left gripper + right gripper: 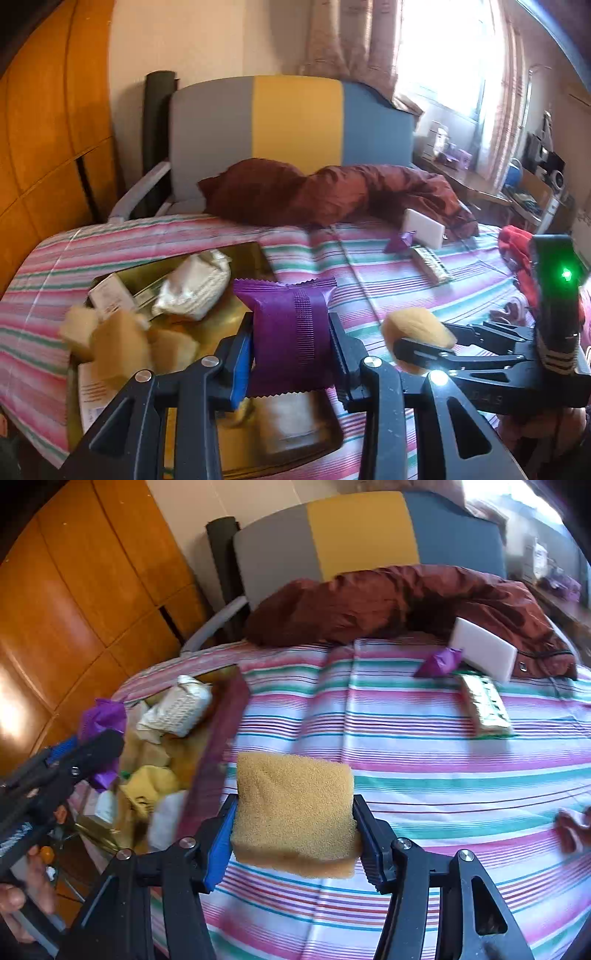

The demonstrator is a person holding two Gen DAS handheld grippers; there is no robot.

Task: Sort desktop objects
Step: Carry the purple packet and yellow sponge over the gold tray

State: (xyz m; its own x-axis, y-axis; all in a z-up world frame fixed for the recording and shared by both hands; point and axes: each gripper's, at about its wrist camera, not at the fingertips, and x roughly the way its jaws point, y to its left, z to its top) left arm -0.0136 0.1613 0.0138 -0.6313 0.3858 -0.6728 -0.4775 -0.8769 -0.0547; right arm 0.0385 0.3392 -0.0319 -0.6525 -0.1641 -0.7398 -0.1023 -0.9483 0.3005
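The left claw (291,347) is clamped on a purple packet (290,332), its 2 fingers pressed against the packet's sides. The packet hangs above a gold tray (255,254) that lies on the bed (332,254). In the tray sit several tan sponge pieces (118,343), a white wrapped pack (195,284) and a small white box (110,295); motion blur hides finer detail there.

The right claw (295,823) is closed on a tan sponge (295,808), gripped at both sides and held above the striped sheet, just right of the tray (221,709). From the left wrist view the same sponge (417,332) shows at the tip of the right claw (424,343), beside the purple packet. In the right wrist view the left claw (88,749) sits at the left edge over the tray, with purple wrapper (103,716) showing at its tip.

Farther out on the sheet lie 3 loose things close together: a silver-green bar (484,705), a second, smaller purple packet (439,662), and a white block (484,648) that leans on a dark red quilt (388,602). The small packet touches the block's lower left corner, and the bar lies just below both.

Behind the quilt stands a headboard (295,118) in grey, yellow and blue. Orange wood panels (51,129) fill the left side, and a bright window (443,55) with curtains is at the far right.
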